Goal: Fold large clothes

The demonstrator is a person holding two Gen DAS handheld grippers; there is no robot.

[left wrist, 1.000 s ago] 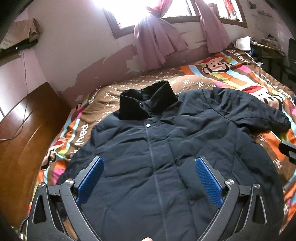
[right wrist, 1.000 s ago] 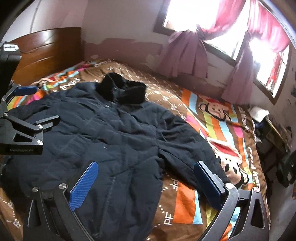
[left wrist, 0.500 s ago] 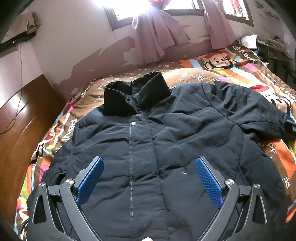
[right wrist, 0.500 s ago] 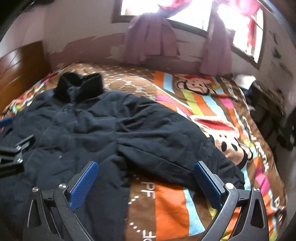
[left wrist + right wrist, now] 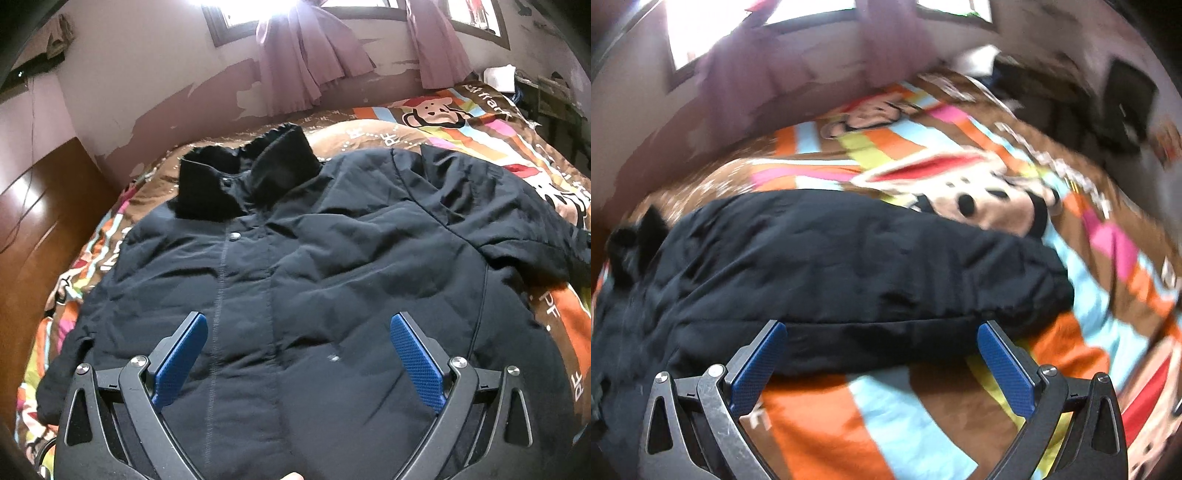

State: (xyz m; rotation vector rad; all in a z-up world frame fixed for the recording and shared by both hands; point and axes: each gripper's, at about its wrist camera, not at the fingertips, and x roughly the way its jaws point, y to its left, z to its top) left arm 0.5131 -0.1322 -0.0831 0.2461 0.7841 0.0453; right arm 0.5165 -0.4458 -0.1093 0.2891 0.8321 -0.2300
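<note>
**Take the sleeve near its cuff, then fold it across the chest**

The jacket point(image 5: 314, 280) lies face up on the bed point(image 5: 480, 122), front shut, collar point(image 5: 243, 181) toward the wall, body fairly flat. Its sleeve point(image 5: 849, 266) on the right side is spread out sideways over the striped cover, well clear of the body. No fold has been made yet, so the sleeves look like the first job.

The left claw point(image 5: 297, 356) hangs released over the lower chest, its blue pads point(image 5: 181, 360) wide apart with nothing between them. The right claw point(image 5: 881, 363) is released too, spread above the near edge of the sleeve, holding nothing. That view is smeared, so whether the fingers touch the cloth cannot be told.

To do the step well:

- Grasp the sleeve out toward its cuff end, not at mid-length; a mid grip would probably leave the end dangling and doubling under.
- The padding is thick, so come in low and pinch both layers at the seam edge. A shallow nip on the top shell alone would likely slip.
- Lift only enough to clear the body, carry the sleeve inward and lay it flat across the chest, with the crease falling at the shoulder seam.
- The left claw could press the chest near the placket to stop the whole jacket sliding on the cover as the sleeve is drawn over.
</note>
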